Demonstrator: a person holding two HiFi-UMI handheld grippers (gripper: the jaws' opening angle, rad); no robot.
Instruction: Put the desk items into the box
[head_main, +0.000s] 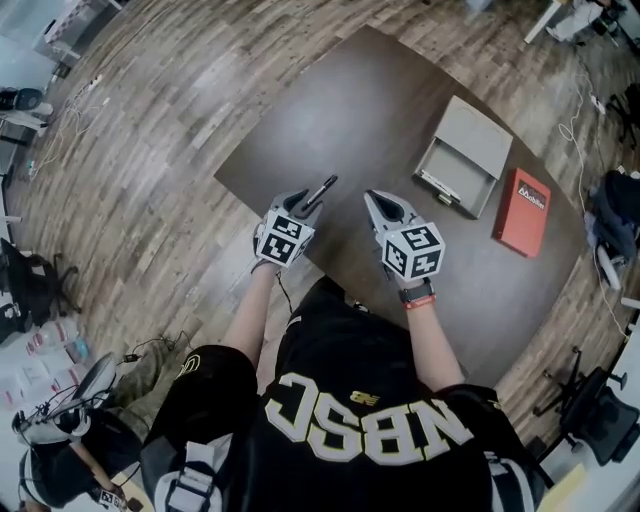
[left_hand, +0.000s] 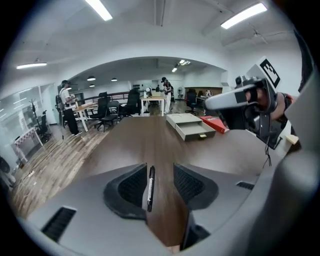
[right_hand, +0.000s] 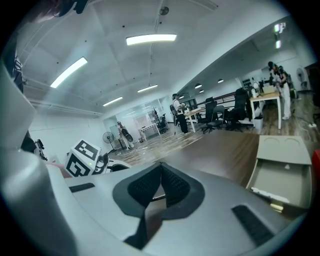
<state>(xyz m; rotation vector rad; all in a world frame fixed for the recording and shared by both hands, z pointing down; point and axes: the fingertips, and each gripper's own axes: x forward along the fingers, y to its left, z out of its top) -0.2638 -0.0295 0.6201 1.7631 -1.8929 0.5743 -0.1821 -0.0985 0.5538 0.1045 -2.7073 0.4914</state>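
Left gripper (left_hand: 160, 171) jaws apart, slim black pen (left_hand: 150, 189) with white print between them, right gripper (right_hand: 161, 166) closed

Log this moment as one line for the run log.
left hand-held gripper: open, pen between jaws | right hand-held gripper: shut | box: open on table, beside red book

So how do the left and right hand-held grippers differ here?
The left hand-held gripper has its jaws apart; the right hand-held gripper has them together. A black pen lies between the left's jaws, by one pad; nothing shows gripped in the right's. Both point across the dark table.
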